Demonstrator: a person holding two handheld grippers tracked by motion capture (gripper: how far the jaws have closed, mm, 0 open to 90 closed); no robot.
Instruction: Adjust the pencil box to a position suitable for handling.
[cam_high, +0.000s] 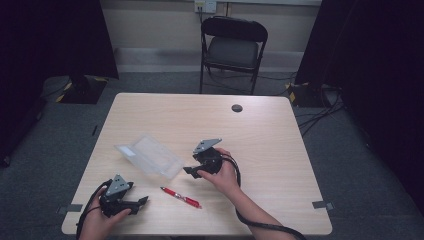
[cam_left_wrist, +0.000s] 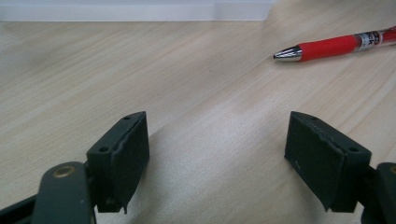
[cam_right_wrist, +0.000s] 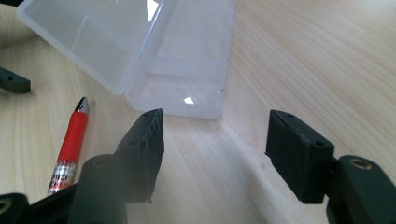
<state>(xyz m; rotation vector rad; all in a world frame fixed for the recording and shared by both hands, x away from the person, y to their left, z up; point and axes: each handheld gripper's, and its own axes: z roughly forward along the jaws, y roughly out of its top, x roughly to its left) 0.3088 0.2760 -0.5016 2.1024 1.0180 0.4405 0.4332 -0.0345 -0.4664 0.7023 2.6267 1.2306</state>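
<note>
A clear plastic case (cam_high: 150, 155) lies open on the table, its lid folded back; in the right gripper view the case (cam_right_wrist: 140, 51) sits just beyond my jaws. A red pen (cam_high: 181, 197) lies near the front edge, between the two hands; the pen (cam_left_wrist: 334, 45) points its metal tip left in the left gripper view and lies left of my jaw in the right gripper view (cam_right_wrist: 70, 144). My right gripper (cam_high: 191, 171) hovers beside the case's near corner, jaws apart with nothing between them (cam_right_wrist: 215, 149). My left gripper (cam_high: 144, 201) rests at the front left, open and empty (cam_left_wrist: 217, 154).
The wooden table (cam_high: 270, 145) has a dark cable grommet (cam_high: 237, 108) near its far edge. A black folding chair (cam_high: 233, 47) stands beyond the table. Cables trail from both grippers off the front edge.
</note>
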